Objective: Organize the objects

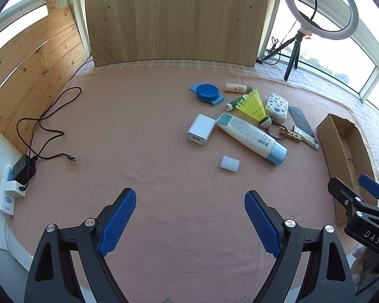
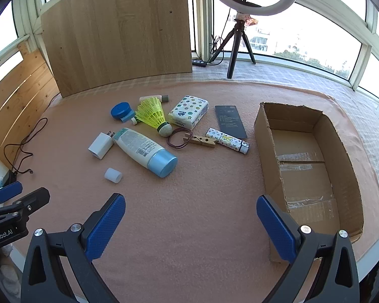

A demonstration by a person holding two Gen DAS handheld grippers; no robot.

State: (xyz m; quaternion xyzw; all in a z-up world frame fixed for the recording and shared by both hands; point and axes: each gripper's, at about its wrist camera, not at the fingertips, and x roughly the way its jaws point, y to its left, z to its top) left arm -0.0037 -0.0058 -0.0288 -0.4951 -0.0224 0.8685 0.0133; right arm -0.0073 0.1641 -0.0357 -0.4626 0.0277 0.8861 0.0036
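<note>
Ahead of your left hand-held gripper (image 1: 190, 223), its blue pads spread wide and holding nothing, a white bottle with a pale blue cap (image 1: 251, 135) lies on its side on the pink worktop (image 1: 139, 126), touching a white charger (image 1: 201, 129); a small white cap (image 1: 230, 163) sits apart, nearer you. From your right hand-held gripper (image 2: 191, 227), equally wide and empty, you see a yellow shuttlecock (image 2: 152, 115), patterned tissue pack (image 2: 188, 111), clothespin (image 2: 202, 141) and lighter (image 2: 227, 140) clustered left of the open cardboard box (image 2: 341, 151).
</note>
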